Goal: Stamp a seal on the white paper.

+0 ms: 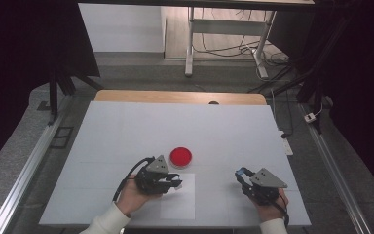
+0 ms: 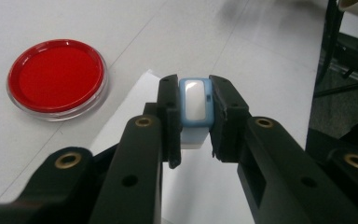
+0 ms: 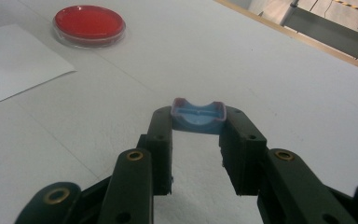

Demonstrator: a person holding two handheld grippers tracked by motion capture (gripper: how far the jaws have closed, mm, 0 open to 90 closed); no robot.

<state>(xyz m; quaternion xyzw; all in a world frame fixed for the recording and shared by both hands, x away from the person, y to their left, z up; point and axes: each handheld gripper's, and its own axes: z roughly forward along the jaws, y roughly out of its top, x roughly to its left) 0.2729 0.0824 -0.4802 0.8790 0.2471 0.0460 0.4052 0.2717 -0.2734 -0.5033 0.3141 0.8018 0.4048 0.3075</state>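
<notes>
High view shows the left gripper (image 1: 168, 184) with fingers clenched on a small blue stamp (image 2: 196, 101) over the paper sheet (image 1: 180, 201), red ink pad (image 1: 180, 156) at its 12 o'clock (probably for inking), while the right gripper (image 1: 241, 174) clasps the stamp's blue cap (image 3: 199, 115) aside above the bench (image 1: 126, 131).

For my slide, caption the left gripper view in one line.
Left gripper clamps a small blue-and-white block over a white sheet, red round dish beside it.

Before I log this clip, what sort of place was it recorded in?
Most likely a lab or data-recording workspace, not a home. A plain white table stands between metal rails, dark curtains hang at the sides, and loose cables run under a height-adjustable desk frame behind.
</notes>
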